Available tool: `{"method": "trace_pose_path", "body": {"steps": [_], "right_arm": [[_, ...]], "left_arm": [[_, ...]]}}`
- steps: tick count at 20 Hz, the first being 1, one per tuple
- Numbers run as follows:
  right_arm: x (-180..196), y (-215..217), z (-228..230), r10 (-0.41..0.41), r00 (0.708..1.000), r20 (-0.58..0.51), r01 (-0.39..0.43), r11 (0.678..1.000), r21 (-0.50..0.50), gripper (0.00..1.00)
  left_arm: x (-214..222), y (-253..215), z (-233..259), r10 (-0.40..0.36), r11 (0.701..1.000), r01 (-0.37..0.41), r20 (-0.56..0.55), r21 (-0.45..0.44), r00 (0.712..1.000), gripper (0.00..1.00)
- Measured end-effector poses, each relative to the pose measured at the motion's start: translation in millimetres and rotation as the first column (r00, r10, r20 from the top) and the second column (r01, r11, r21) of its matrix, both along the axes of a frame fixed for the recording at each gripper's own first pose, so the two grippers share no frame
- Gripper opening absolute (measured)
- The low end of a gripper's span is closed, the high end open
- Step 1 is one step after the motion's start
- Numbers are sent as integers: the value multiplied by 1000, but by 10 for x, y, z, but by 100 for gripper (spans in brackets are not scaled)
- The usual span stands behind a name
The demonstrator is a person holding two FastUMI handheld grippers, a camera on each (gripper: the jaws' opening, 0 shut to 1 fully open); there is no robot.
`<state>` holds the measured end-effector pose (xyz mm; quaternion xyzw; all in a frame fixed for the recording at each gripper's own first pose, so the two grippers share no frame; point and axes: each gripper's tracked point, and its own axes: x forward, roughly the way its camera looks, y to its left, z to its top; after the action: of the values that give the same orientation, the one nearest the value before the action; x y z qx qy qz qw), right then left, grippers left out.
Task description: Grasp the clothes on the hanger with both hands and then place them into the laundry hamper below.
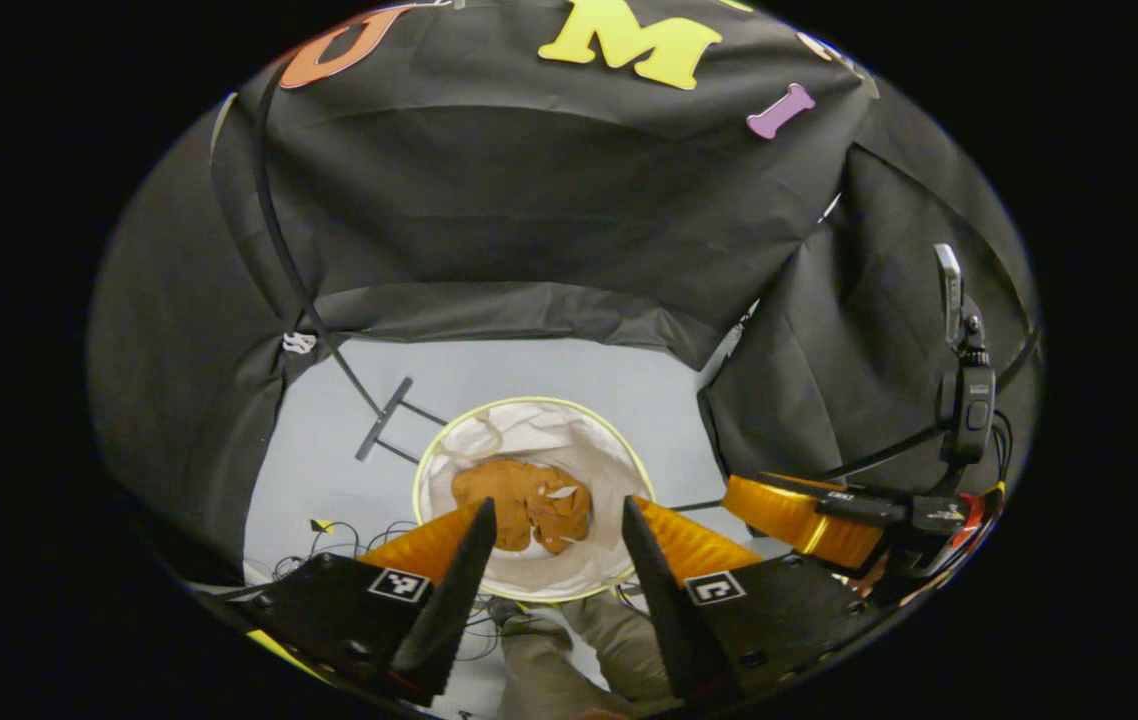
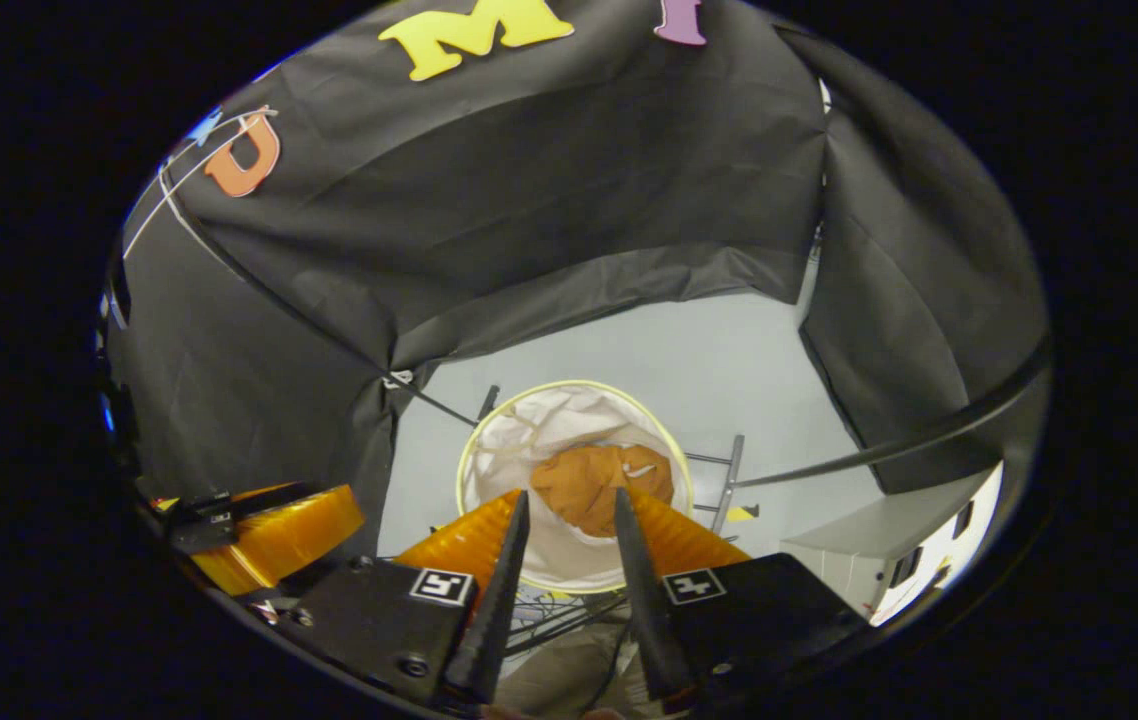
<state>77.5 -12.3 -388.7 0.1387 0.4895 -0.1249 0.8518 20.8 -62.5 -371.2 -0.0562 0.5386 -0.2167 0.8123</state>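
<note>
Looking straight down, the orange garment [image 1: 526,503] is lying crumpled in the bottom of the white laundry hamper [image 1: 589,585], so I'd call the drop done. My left gripper [image 1: 557,520] is spread wide with nothing in it, and my right gripper [image 2: 569,510] is parted narrower, empty too. The fabric looks soft, light and floppy; if I had to regrab it, I'd pinch a raised fold near the top.

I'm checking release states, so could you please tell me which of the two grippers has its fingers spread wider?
The left gripper: the gap between its fingers spans most of the orange garment in the hamper. The right gripper leaves a narrower gap.
</note>
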Motion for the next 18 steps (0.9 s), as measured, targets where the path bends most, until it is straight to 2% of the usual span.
{"method": "trace_pose_path", "body": {"steps": [1,2,4,5,7,8,9,11,12,15,18], "right_arm": [[-85,-38,65,-11,1000,6,11,1000,-27,58],[-194,-55,123,-21,1000,13,22,998,-53,66],[-333,-99,246,-34,999,22,36,995,-92,77],[-368,-110,310,-38,999,29,41,994,-105,80],[-430,-128,418,-38,998,56,45,991,-124,77],[-470,-134,461,-31,997,70,41,990,-138,77],[-496,-131,511,-20,997,79,32,988,-151,77],[-587,-29,564,39,995,88,-27,991,-131,80],[-683,-12,586,59,994,95,-47,991,-124,77],[-983,-43,865,128,980,152,-105,983,-153,77],[-1371,-283,1402,197,948,249,-131,958,-256,77]], "left_arm": [[-15,79,-21,0,1000,0,12,6,1000,84],[-20,140,-33,3,1000,-3,26,14,1000,87],[-68,259,-14,10,999,-12,44,38,999,94],[-97,318,5,18,998,-21,54,52,998,94],[-163,395,58,35,997,-40,76,63,997,94],[-212,427,94,41,997,-46,83,68,996,100],[-243,456,153,47,996,-54,93,77,995,94],[-313,574,272,75,991,-87,122,102,990,96],[-345,640,337,94,987,-111,144,116,985,97],[-546,843,619,158,968,-196,230,155,960,100],[-810,924,1154,243,946,-301,357,116,902,98]]}}
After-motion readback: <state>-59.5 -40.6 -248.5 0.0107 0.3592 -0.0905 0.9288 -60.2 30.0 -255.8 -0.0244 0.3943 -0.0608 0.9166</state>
